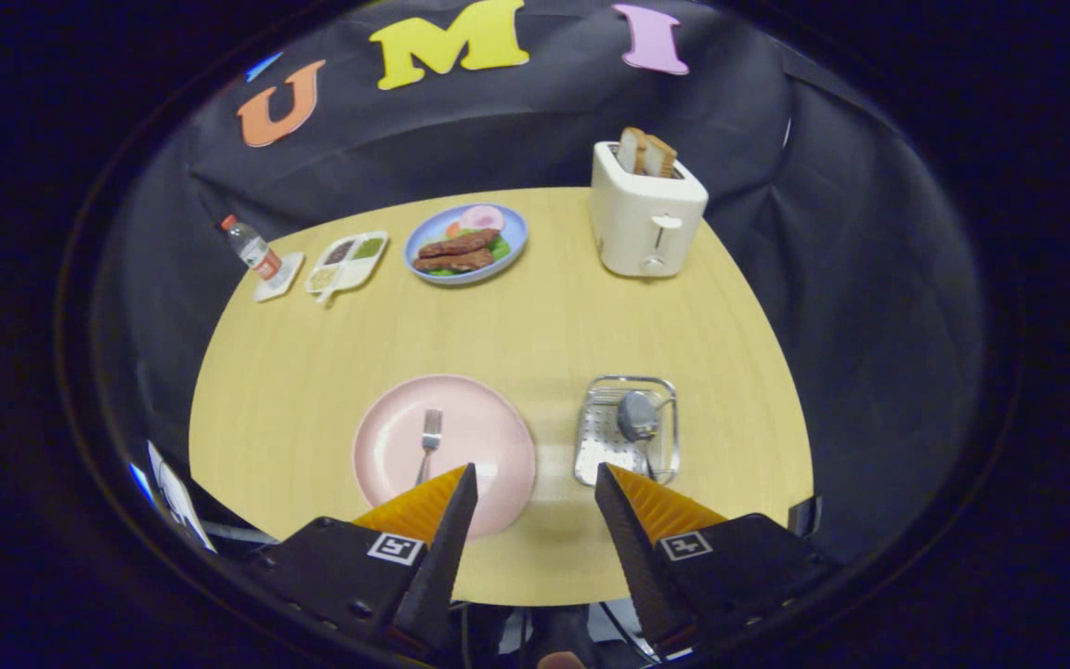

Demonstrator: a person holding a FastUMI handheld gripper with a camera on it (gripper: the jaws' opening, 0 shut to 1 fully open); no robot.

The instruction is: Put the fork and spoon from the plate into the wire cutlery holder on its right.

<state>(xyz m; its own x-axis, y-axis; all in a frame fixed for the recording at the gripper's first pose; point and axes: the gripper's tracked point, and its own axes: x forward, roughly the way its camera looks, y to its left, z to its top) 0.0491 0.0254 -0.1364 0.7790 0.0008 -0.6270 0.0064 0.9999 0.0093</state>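
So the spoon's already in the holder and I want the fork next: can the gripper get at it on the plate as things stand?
Probably yes. The fork lies alone on the plate, just ahead of one finger, nothing over it. The gripper has its jaws open and holds nothing. The spoon sits in the holder.

table — pink plate | wire cutlery holder | toaster | blue plate | divided tray | bottle on coaster
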